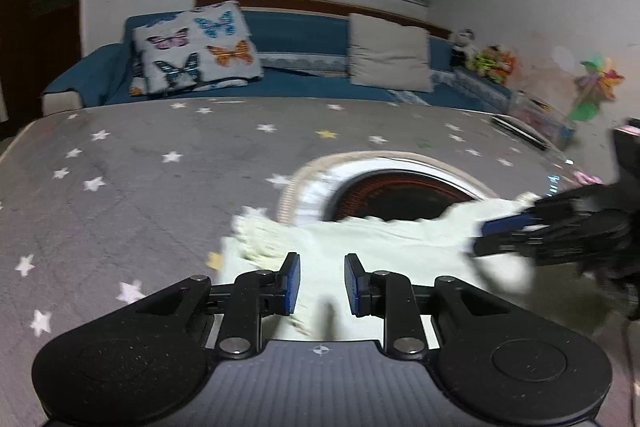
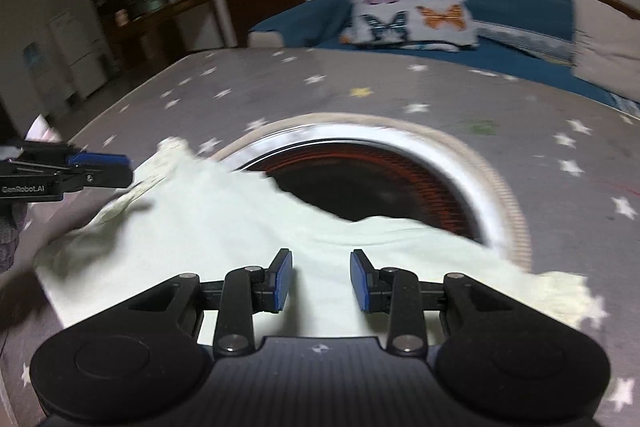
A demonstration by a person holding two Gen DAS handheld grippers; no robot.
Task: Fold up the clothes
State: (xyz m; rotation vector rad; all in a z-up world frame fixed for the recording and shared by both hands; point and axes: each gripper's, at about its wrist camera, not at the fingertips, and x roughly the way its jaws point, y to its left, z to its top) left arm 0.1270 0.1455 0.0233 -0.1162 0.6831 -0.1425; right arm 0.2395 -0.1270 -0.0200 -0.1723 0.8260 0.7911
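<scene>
— While both views are blurred, how many garments lie on the grey star-printed bench cover (image 1: 132,163)?

— One: a pale green cloth garment (image 2: 224,227), spread flat on the bench and draped over the near edge of a round opening with a white rim and reddish inner rings (image 2: 372,163). Its two frilled ends show, one toward each side. What kind of garment it is I cannot tell.

— And the tools?

— Two. From its own camera, the left hand-held gripper (image 1: 322,283) hangs just above the garment with its two blue-padded fingers (image 1: 292,281) set apart and only cloth seen in the gap. The right hand-held gripper (image 2: 322,281) sits the same way above the garment's near middle, jaws parted, gripping nothing.

— Does either show in the other's view?

— Yes. The right one enters the left view from the right edge, tips over the frilled end; the left one enters the right view from the left edge, beside the other frilled end. Blur hides whether those tips touch cloth.

— Behind the bench?

— One blue sofa (image 1: 296,35) carrying two cushions: one white butterfly-print cushion (image 1: 196,47) with four whole butterflies facing the camera, and one plain beige cushion (image 1: 390,53). Some colourful toys (image 1: 492,61) sit at its right end, too blurred to count.
</scene>
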